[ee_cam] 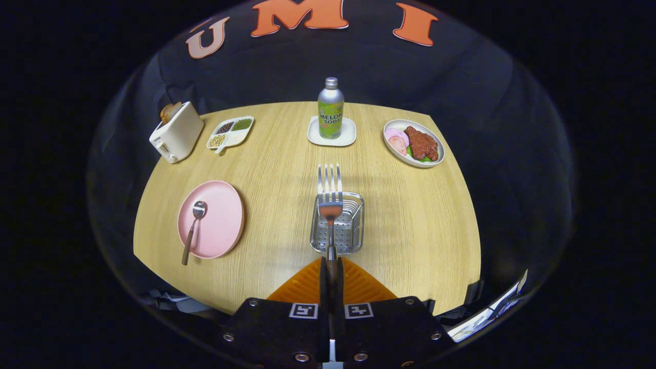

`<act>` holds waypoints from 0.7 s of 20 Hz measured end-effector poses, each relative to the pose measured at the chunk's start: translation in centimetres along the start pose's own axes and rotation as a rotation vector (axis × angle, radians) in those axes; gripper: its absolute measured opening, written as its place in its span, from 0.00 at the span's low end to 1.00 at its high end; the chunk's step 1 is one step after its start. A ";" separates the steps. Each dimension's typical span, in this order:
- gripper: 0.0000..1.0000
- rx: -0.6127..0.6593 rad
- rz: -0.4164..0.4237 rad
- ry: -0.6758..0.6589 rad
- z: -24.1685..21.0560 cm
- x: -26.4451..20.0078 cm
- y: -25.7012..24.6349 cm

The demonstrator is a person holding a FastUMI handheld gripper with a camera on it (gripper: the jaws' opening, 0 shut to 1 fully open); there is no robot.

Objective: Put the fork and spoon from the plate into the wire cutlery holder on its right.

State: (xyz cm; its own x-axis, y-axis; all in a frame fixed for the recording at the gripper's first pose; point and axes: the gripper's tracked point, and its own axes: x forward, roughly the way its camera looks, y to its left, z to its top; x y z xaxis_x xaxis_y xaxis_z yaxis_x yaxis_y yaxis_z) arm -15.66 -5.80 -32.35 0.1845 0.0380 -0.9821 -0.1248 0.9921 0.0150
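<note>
My gripper (331, 270) is shut on the handle of the fork (330, 193), which points straight ahead with its tines up and away from me. The fork hangs above the wire cutlery holder (337, 223), a small shiny metal basket just ahead of the fingers. To the left of the holder lies the pink plate (218, 225). The spoon (193, 225) rests on the plate with its bowl toward the far side and its brown handle sticking out over the near rim.
On the far side of the round wooden table stand a soda bottle (330, 108) on a white coaster, a white plate of food (414, 143) at the right, a divided snack dish (230, 132) and a white toaster (176, 132) at the left.
</note>
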 end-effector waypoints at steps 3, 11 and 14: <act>0.04 -0.007 0.004 0.074 -1.0 0.8 -0.6; 0.05 0.018 0.043 0.176 -1.6 2.4 -1.3; 0.05 0.010 0.041 0.203 -1.7 2.8 -1.5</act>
State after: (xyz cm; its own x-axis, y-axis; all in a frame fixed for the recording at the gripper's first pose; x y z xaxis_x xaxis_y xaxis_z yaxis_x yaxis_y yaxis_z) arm -16.61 -7.39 -35.49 -0.0209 0.0549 -0.9983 -0.1188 0.9913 0.0570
